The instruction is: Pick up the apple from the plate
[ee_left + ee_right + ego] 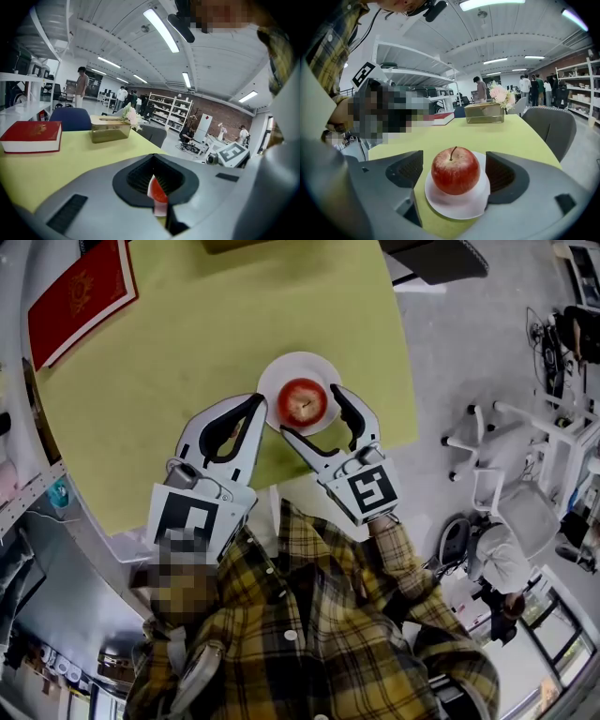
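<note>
Mid-frame, the right gripper [310, 410] gapes either side of the round red apple [455, 170] on its small white plate [454, 209], pads clear of the fruit. To its left, the left gripper [255, 405] is clenched and empty.

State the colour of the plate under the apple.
White. The plate shows best in the right gripper view, beneath the red apple.

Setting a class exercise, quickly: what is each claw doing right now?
Left claw: closed, holding nothing.
Right claw: open, apple between its jaws, not gripped.
</note>
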Available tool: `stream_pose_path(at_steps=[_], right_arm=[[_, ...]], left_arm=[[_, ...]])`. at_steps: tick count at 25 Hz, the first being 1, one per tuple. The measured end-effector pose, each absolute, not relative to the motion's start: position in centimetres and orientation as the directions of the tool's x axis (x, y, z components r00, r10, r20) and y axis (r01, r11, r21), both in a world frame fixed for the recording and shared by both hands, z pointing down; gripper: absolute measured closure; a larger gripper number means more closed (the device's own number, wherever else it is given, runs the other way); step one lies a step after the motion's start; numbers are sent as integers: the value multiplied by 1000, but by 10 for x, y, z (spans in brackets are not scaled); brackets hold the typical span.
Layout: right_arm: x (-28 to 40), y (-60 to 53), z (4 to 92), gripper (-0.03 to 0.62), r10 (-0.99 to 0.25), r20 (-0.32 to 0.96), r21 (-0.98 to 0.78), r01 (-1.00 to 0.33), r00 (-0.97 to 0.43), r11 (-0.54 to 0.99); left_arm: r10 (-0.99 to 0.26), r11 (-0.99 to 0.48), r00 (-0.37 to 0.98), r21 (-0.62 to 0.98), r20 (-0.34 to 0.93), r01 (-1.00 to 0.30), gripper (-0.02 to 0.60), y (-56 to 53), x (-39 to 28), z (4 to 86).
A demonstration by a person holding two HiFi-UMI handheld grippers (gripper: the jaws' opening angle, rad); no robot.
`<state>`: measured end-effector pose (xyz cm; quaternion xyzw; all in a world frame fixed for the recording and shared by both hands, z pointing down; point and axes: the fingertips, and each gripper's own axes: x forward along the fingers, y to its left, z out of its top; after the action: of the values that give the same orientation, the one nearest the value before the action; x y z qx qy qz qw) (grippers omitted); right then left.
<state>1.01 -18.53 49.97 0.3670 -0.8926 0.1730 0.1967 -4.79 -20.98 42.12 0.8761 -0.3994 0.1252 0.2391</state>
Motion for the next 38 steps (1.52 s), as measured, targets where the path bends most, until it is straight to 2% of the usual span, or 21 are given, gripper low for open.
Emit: stream_pose_path(at_steps=[38], right_arm=[[7,-183,541,203,-543,553,-96,-696,-631,711]], left_arm=[[-643,-525,619,329,451,-785,577,-203,-65,448]])
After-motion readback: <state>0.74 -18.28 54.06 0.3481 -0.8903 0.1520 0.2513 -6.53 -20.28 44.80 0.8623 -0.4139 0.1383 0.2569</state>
